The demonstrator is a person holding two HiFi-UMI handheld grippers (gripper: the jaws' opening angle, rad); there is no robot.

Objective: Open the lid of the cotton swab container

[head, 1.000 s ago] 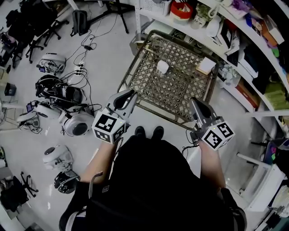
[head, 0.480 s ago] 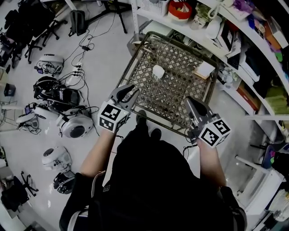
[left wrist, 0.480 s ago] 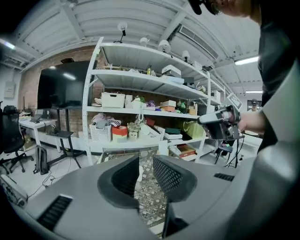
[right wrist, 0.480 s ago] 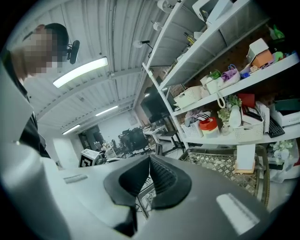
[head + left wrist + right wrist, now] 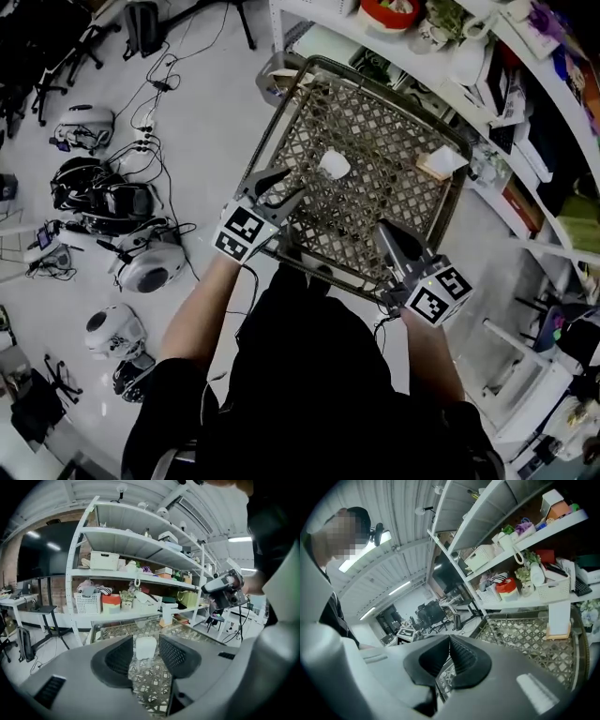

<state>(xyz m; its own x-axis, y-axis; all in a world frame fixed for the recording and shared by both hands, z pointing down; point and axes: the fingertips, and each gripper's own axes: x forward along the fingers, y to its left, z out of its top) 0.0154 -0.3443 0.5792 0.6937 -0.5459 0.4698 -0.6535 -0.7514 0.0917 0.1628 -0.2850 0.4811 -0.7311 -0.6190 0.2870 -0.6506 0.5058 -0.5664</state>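
The cotton swab container is a small white box with its lid down, standing on the lattice-topped table. My left gripper hovers over the table's near left edge, a short way before the container, and its jaws are opening with nothing between them. In the left gripper view the container shows in the gap of that gripper, still some distance ahead. My right gripper is shut and empty above the table's near right edge; in its own view the right gripper has its pads together.
A tan and white card box stands on the table's far right. White shelves full of baskets, cups and boxes run behind and to the right. Headsets and cables lie on the floor at the left.
The left jaws have gone from shut to apart. Both grippers have moved forward over the table's near edge as the person stepped closer. The right jaws stay shut.
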